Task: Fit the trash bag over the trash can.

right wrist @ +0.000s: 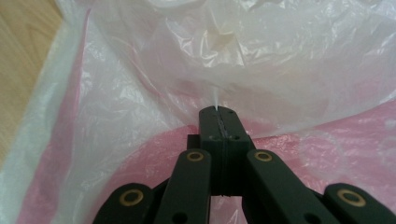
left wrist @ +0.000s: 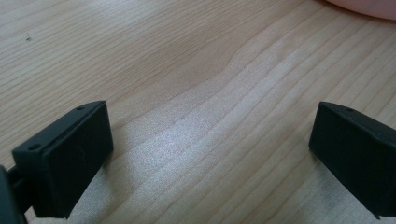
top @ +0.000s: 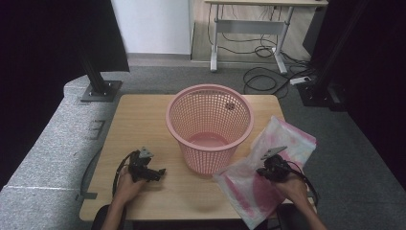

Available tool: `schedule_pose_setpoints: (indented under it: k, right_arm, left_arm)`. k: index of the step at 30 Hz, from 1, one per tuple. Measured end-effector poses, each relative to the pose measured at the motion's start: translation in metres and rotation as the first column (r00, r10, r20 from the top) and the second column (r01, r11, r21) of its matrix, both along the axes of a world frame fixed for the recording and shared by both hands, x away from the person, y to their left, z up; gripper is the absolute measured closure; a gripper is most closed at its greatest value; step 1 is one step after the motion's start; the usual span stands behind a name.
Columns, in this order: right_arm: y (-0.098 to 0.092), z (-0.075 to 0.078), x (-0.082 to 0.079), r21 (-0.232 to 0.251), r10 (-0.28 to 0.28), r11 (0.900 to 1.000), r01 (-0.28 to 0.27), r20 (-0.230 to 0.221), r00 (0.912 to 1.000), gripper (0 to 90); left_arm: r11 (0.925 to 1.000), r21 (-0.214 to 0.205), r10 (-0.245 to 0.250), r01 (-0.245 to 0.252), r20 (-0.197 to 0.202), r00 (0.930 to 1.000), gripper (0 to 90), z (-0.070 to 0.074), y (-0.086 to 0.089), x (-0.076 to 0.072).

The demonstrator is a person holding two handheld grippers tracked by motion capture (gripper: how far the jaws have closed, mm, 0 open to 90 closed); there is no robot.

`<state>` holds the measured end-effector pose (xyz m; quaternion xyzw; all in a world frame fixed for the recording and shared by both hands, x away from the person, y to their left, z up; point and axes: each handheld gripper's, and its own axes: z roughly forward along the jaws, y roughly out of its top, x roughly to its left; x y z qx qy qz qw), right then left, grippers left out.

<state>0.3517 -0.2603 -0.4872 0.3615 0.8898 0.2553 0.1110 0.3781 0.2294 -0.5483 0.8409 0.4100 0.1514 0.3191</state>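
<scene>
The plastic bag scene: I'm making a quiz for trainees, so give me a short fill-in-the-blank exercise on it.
1. The right gripper is shut on a thin plastic ____.
2. The pink basket stands ____ on the table.
3. The left gripper has its jaws ____, with bare wood between them.
4. The plastic bag lies at the basket's ____ in the high view.

Missing words: bag; upright; open; right
</scene>
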Motion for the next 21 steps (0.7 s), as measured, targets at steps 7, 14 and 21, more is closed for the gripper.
schedule_pose_setpoints:
  k: [7, 14, 21]
  right_arm:
    - [-0.016, 0.026, 0.016, 0.013, -0.035, 0.9993, 0.035, 0.004, 0.9994, 89.6]
    - [-0.025, 0.045, 0.029, -0.006, -0.063, 0.9980, 0.064, 0.018, 0.9978, 89.5]
    - [-0.034, 0.071, 0.045, -0.027, -0.094, 0.9951, 0.095, 0.036, 0.9949, 89.6]
  left_arm:
    - [1.0000, 0.000, 0.000, 0.000, 0.000, 1.0000, 0.0, 0.000, 0.000, 0.000]
    - [1.0000, 0.000, 0.000, 0.000, 0.000, 1.0000, 0.0, 0.000, 0.000, 0.000]
    - [1.0000, -0.001, 0.001, -0.001, 0.000, 1.0000, 0.0, 0.000, 0.000, 0.000]
